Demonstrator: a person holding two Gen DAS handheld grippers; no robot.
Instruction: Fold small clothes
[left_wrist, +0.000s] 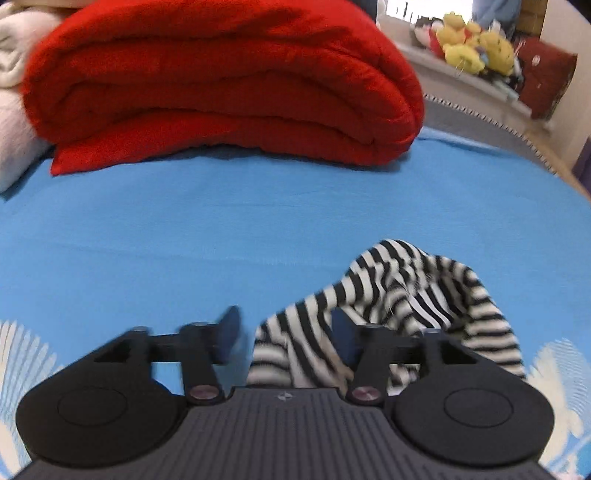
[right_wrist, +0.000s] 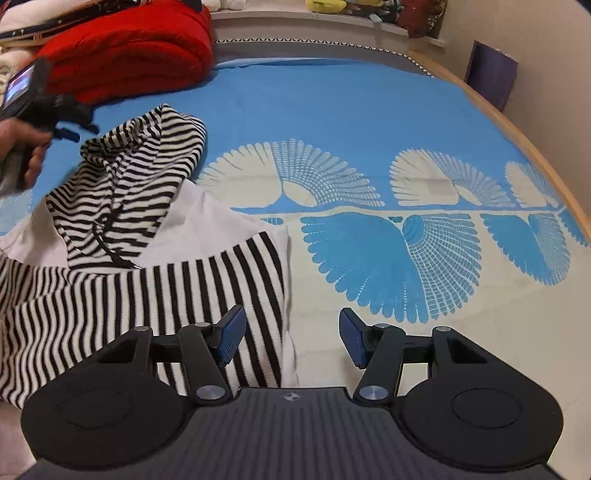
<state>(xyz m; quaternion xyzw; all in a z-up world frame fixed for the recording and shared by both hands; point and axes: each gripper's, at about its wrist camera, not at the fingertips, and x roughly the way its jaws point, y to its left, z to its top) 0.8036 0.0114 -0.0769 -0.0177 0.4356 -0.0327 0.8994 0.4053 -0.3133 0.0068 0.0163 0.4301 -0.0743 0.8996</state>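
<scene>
Striped garment (right_wrist: 122, 229), hood (right_wrist: 147, 147) pointing away

A: Surface? B: Bed under a blue sheet (right_wrist: 332, 110) with white fan prints, wooden edge (right_wrist: 535, 147).
A: Behind? B: Folded red blanket (left_wrist: 221, 81), shelf (left_wrist: 461, 79) of yellow soft toys (left_wrist: 476, 48), beige wall (right_wrist: 554, 55).

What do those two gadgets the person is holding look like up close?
Both look alike. The left gripper and right gripper have matte black bodies with two round discs, a ribbed grey centre plate bearing a small compass-like mark, silver pivot screws, and black linkage arms ending in blue ridged fingers. A bare hand holds one. No cables show.
</scene>
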